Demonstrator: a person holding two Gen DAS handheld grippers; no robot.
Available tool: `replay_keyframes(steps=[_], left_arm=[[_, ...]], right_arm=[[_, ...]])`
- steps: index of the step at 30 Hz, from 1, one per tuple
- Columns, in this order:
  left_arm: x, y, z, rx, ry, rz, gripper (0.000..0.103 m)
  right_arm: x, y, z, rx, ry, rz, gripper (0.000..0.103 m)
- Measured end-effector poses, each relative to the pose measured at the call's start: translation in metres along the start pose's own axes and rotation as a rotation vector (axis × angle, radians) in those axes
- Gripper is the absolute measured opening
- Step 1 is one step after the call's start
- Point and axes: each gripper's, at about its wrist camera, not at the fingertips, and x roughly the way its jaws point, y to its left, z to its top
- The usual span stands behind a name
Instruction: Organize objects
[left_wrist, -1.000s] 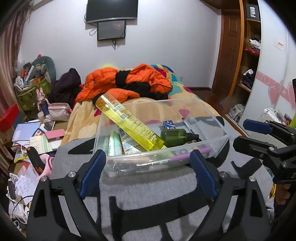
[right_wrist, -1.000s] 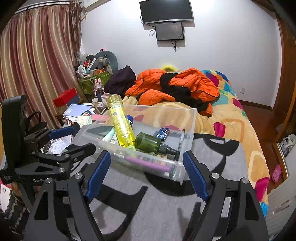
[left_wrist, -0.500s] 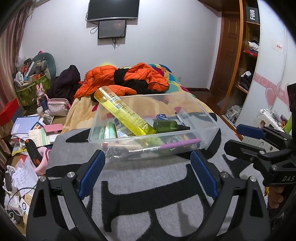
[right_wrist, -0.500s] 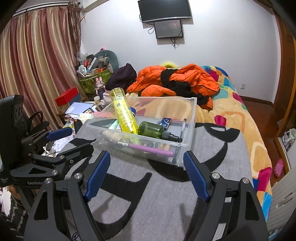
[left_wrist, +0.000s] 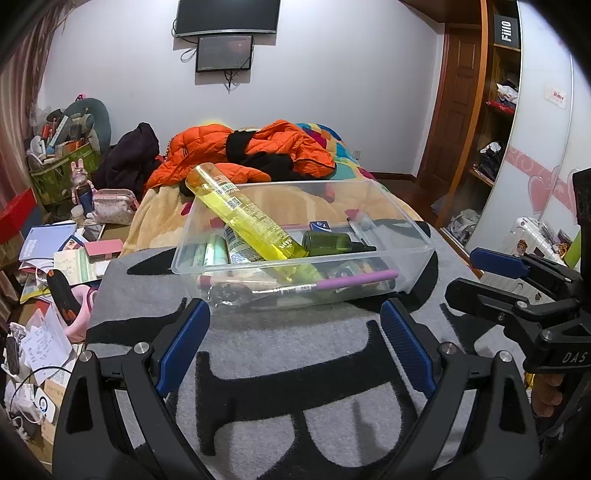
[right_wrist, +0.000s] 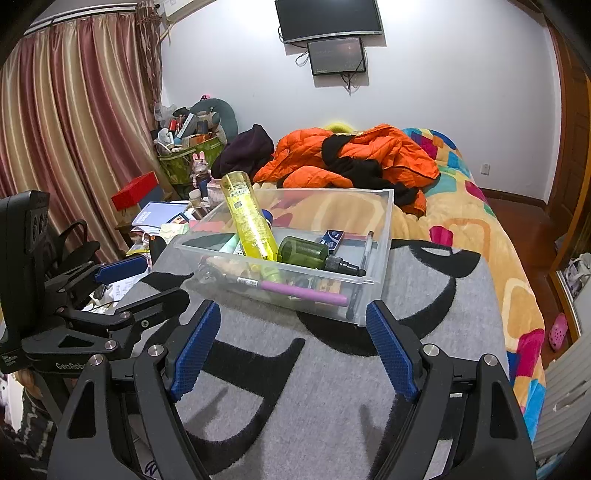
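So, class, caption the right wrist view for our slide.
Open right gripper faces a clear bin of toiletries on the bed.

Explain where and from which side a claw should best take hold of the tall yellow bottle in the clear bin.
Grip the yellow bottle by its upper end, coming from above. It leans tilted, its top rising above the clear bin rim at the far left corner, so that end is free, while its lower end is probably hemmed in by the green bottle and tubes. Both claws are open and empty.

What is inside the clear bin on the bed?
The clear bin holds a tall yellow bottle leaning over its rim, a green bottle, a purple pen, a small blue box and tubes. Items beneath them are covered.
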Motion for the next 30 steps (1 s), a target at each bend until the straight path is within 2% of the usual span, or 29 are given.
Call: replay_keyframes(steps=[30], left_arm=[[0.0010, 0.0024, -0.0002, -0.028, 0.015, -0.016, 0.094]], right_arm=[[0.0038, -0.0037, -0.0061, 0.020, 0.013, 0.002, 0.079]])
